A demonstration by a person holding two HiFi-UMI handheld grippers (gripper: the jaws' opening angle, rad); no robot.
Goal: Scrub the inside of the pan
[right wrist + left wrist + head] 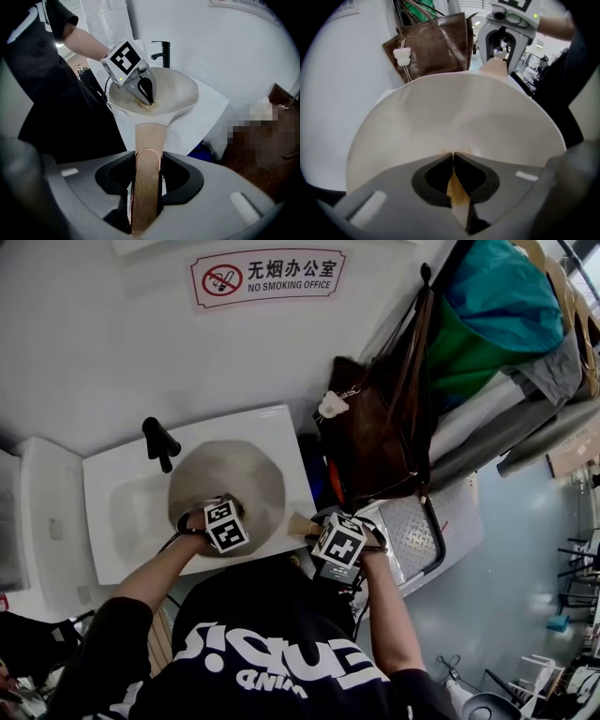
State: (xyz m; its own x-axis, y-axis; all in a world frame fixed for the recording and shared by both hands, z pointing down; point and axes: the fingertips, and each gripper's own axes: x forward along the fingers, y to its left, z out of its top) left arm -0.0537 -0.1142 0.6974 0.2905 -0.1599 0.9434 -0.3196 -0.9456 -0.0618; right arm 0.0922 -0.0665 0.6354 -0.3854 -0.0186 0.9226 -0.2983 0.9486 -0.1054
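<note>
Pan [454, 112]: head view hides the sponge [457, 193] pinched by left tongs [453, 154].

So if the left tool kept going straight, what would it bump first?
The pale inside of the pan: the left tool points down into it, its scrub pad apparently touching there.

Office, per wall sign [269, 276] above sink [98, 486].

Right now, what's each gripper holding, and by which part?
Right gripper clamps the pan by its wooden handle. Left gripper pinches a thin scrub pad flat, its edge poking out.
</note>
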